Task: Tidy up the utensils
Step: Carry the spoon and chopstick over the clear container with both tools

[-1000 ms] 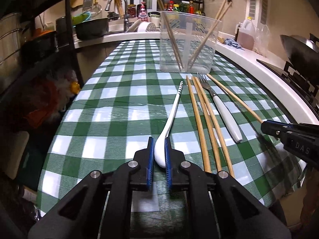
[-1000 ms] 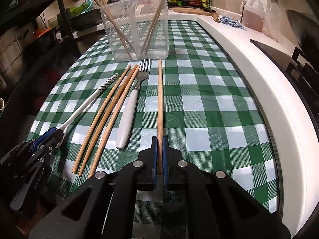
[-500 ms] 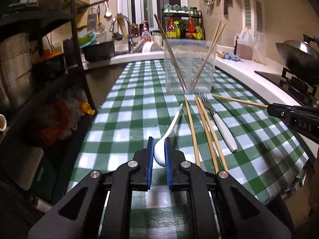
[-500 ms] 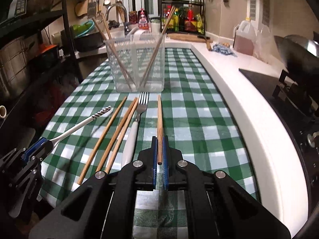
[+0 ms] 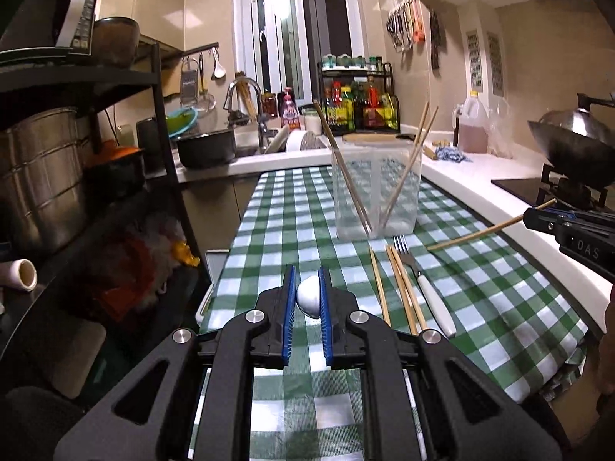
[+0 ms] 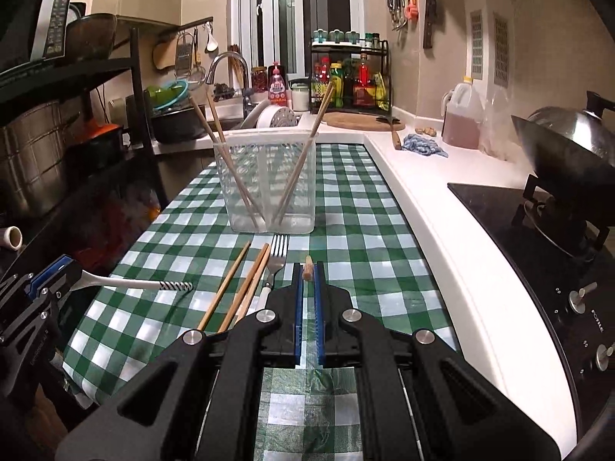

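Note:
My left gripper (image 5: 307, 299) is shut on a white spoon (image 5: 308, 296), held level above the checked table; its striped handle (image 6: 175, 285) shows in the right wrist view. My right gripper (image 6: 307, 280) is shut on a wooden chopstick (image 6: 308, 267), seen end-on here and lengthwise in the left wrist view (image 5: 476, 233). A clear plastic holder (image 6: 269, 184) stands ahead with several chopsticks leaning in it. Three chopsticks (image 6: 246, 288) and a white-handled fork (image 6: 277, 255) lie on the cloth in front of it.
The green checked table (image 6: 369, 230) borders a white counter (image 6: 434, 207) and a black cooktop with a wok (image 6: 569, 165) on the right. A dark shelf rack with pots (image 5: 46, 176) stands on the left. The sink (image 6: 226, 77) lies beyond the holder.
Both grippers have lifted their utensils off the table and levelled out. The spoon and the chopstick now point forward toward the holder.

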`<state>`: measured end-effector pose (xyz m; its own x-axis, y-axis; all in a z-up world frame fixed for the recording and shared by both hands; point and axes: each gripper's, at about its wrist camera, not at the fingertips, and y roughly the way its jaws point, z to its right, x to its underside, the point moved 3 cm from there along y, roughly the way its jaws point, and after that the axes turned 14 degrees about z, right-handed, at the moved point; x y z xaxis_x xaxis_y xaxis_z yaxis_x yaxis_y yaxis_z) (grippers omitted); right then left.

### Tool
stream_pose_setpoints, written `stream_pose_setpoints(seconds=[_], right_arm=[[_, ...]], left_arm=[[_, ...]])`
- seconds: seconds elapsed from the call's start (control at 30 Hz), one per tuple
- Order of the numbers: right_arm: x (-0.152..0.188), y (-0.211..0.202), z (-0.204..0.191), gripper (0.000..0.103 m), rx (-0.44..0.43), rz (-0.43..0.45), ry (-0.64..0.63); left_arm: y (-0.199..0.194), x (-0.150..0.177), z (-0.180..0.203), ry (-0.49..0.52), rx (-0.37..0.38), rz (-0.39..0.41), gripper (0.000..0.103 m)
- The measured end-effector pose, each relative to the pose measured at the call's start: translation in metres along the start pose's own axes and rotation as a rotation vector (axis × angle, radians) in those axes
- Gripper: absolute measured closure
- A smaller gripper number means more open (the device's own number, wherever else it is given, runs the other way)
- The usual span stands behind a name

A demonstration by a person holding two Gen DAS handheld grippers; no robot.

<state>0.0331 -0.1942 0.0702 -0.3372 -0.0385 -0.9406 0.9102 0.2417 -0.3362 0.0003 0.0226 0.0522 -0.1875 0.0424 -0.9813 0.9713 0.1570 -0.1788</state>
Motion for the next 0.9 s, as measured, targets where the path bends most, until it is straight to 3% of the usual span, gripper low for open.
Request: stream_pose_setpoints(seconds=[0.53,0.9], right_arm=[[-0.026,-0.013,0.008,0.098,-0.019,0.069,0.018],[-0.057,-0.01,0.015,0.098,-0.035,0.062,0.048]], left_arm=[[0.013,-0.053,-0.02,-0.051,0.014,0.064,0.091],[0.041,-0.077,-0.014,-0.062,0.097,-0.064,0.091]])
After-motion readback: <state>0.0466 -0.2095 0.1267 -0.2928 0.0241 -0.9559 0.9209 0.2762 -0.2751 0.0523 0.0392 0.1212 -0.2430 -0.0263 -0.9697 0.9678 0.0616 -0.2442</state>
